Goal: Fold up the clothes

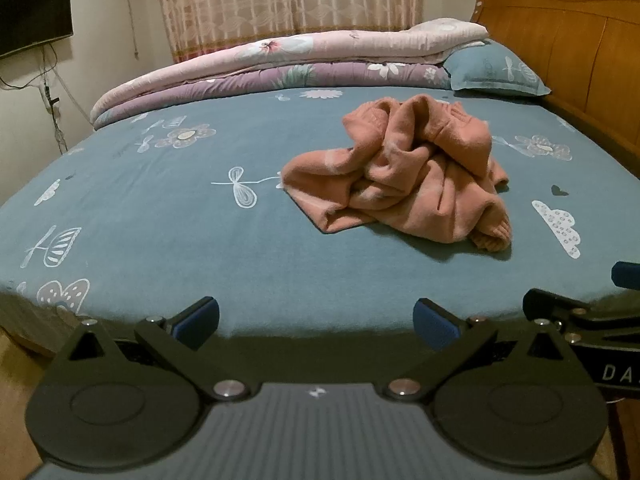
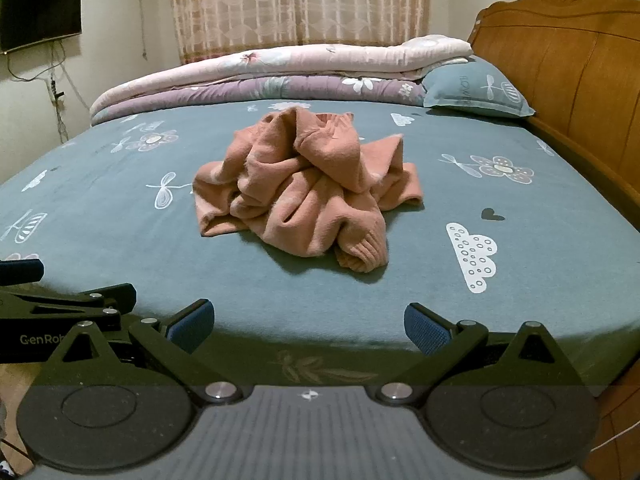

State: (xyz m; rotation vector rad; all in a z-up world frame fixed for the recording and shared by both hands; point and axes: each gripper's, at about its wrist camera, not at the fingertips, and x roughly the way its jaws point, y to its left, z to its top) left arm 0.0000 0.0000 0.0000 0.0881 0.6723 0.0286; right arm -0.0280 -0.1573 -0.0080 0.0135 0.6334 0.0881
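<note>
So the bed [image 1: 168, 208] takes up pretty much the whole room from where I'm standing, blue-grey sheet with white flowers and clouds printed on it, wooden headboard [image 2: 580, 64] off to the right, and a stack of folded quilts [image 1: 280, 68] plus a pillow [image 2: 476, 88] along the far side. Out in the open middle of the sheet sits the pink sweater [image 2: 304, 196], and it's a proper crumpled heap: bunched up, folds going every direction, one ribbed cuff [image 2: 362, 258] poking out at the near edge. Definitely not folded as it lies now. Both claws are held back at the near edge of the bed, side by side. The left claw [image 1: 316, 322] is spread wide with nothing between its blue pads, and the right claw [image 2: 308, 322] is the same, gaping and empty. The sweater is well ahead of both, not touching either; it sits ahead and to the right of the left claw, and nearly straight ahead of the right one. If it were me, I'd say the job here is getting that lump flat before any folding happens. Best bet is probably pinching two separate edges, like the hem or the shoulders if they can be found, and pulling them apart so it spreads. Grabbing the middle of the wad would likely just lift the whole knot. That cuff looks like the easiest landmark to work from.
</note>
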